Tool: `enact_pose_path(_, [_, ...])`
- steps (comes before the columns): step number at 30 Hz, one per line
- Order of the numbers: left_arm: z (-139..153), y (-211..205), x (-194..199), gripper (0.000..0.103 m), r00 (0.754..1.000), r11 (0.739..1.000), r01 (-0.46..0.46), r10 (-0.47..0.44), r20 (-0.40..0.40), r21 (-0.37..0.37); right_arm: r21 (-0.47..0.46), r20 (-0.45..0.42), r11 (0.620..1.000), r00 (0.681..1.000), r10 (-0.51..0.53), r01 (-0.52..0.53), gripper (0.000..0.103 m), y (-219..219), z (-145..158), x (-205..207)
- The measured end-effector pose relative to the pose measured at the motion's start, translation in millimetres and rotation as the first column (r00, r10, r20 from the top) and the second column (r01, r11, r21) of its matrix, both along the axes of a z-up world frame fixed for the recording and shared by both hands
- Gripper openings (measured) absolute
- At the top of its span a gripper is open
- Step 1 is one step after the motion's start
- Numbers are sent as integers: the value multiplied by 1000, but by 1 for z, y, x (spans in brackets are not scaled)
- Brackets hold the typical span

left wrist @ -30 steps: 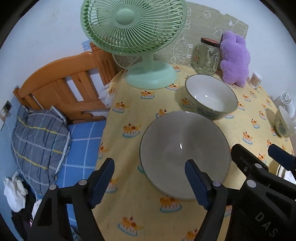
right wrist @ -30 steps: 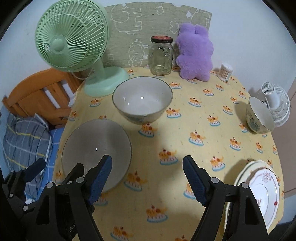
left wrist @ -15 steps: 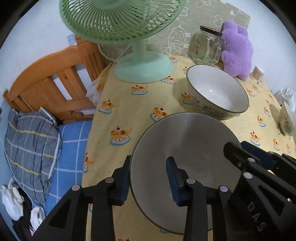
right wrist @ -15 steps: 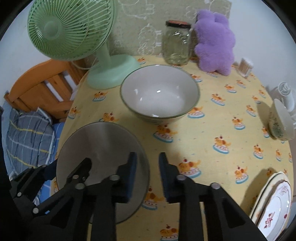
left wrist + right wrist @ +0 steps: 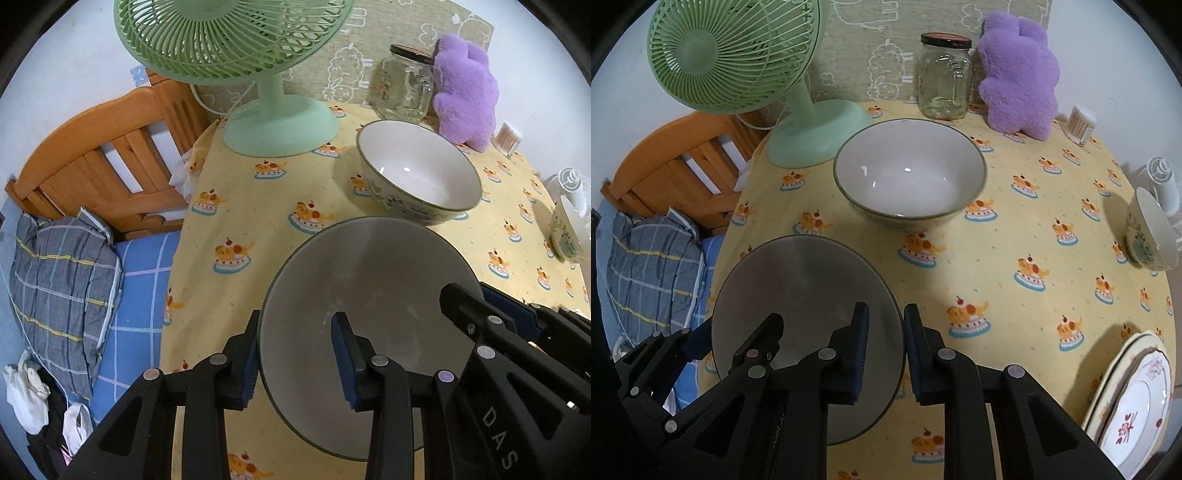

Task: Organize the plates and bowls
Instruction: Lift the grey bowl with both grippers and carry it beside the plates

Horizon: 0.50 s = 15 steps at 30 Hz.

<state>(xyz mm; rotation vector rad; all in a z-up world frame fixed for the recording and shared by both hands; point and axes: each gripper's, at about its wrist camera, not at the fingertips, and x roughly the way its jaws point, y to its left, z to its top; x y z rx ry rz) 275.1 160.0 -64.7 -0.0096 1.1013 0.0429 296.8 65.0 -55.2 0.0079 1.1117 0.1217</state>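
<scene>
A wide grey bowl (image 5: 369, 291) (image 5: 798, 295) sits at the near left of the yellow tablecloth. My left gripper (image 5: 295, 350) is shut on its left rim, one finger outside the wall and one inside. My right gripper (image 5: 886, 332) is shut on the opposite right rim. Each wrist view also shows the other gripper: the right gripper (image 5: 480, 301) and the left gripper (image 5: 735, 332). Behind the grey bowl stands a white bowl (image 5: 417, 173) (image 5: 908, 177). A small patterned bowl (image 5: 1148, 232) lies tilted at the right edge. Stacked plates (image 5: 1134, 398) rest at the near right.
A green fan (image 5: 738, 55), a glass jar (image 5: 945, 77), a purple plush toy (image 5: 1015, 74) and a toothpick pot (image 5: 1080, 123) line the back. A small white fan (image 5: 1161, 181) stands far right. Left of the table's edge are a wooden headboard (image 5: 110, 155) and a bed with a pillow (image 5: 62, 288).
Both grippers went from wide open to shut on the grey bowl's rim, the left on its left side and the right on its right. Both cameras moved closer to the bowl.
</scene>
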Motion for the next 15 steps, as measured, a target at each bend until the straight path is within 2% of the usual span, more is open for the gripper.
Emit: enact_pose_path(15, [10,-45,-53,35,998,999,52,-52,-21,-16,-14,-18,999,999,-49,49,23,-47,12,-60])
